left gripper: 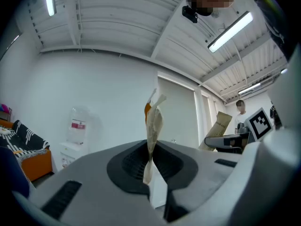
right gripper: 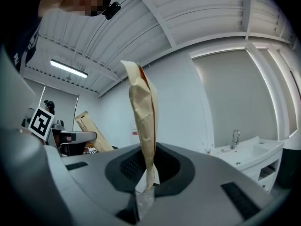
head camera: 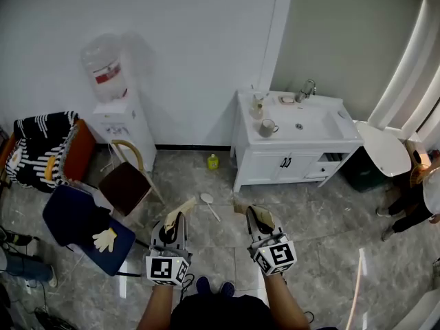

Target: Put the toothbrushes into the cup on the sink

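Note:
The white sink cabinet (head camera: 295,158) stands against the far wall, well ahead of me; it also shows low at the right in the right gripper view, sink (right gripper: 244,150). A grey cup (head camera: 267,127) sits on the left of its counter. Behind the cup stands a small beige holder (head camera: 256,106); whether toothbrushes are in it is too small to tell. My left gripper (head camera: 182,208) (left gripper: 153,119) and right gripper (head camera: 242,207) (right gripper: 141,105) hover side by side over the floor, both shut, their tape-wrapped jaws pressed together with nothing between them.
A faucet (head camera: 307,88) rises at the sink's back. On the floor lie a yellow bottle (head camera: 213,162) and a white long-handled thing (head camera: 206,199). A water dispenser (head camera: 110,81), a brown chair (head camera: 127,181) and a blue chair (head camera: 82,225) stand at left. A person (head camera: 419,184) is at right.

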`<state>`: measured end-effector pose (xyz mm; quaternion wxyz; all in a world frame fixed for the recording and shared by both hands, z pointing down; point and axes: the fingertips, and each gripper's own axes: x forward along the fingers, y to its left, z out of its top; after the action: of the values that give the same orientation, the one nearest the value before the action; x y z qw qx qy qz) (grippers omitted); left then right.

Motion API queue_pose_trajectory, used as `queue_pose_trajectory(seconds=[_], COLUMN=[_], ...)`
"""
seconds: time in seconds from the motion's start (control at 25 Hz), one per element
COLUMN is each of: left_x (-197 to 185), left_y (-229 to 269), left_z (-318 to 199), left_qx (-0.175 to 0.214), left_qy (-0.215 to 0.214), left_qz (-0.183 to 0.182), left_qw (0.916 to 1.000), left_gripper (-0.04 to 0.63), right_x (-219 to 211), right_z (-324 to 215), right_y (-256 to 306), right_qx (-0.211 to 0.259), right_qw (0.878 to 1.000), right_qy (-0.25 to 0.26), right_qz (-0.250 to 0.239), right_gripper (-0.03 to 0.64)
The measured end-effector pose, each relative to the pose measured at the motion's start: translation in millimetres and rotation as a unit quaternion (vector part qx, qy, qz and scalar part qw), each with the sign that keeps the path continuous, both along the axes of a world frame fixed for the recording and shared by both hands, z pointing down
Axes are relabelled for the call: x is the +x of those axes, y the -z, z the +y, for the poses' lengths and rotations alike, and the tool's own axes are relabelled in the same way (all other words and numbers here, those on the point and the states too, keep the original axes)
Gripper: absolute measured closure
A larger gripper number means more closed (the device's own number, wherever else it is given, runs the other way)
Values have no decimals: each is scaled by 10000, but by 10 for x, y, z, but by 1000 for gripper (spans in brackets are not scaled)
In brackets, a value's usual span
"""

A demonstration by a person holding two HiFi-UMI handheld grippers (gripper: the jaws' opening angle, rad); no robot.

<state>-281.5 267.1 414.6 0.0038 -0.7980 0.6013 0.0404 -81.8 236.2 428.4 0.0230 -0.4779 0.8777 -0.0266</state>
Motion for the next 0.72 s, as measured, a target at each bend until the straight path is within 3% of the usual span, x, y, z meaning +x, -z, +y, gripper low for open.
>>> queue_pose_trajectory(seconds=[0.32, 0.72], left_x=[-431, -1006], left_y=[60, 105], left_z=[-158, -619], left_qx=[215, 416], left_qy=[231, 168], left_qz=[-32, -44], left_qw=[9995, 9990], left_gripper=[548, 548], right_x=[-28, -300], right_z=[-206, -669], right_y=[-41, 40], right_qx=[33, 218], right_qw=[9998, 9989], right_qy=[-139, -257], right_qz=[103, 317], right_gripper=[570, 570])
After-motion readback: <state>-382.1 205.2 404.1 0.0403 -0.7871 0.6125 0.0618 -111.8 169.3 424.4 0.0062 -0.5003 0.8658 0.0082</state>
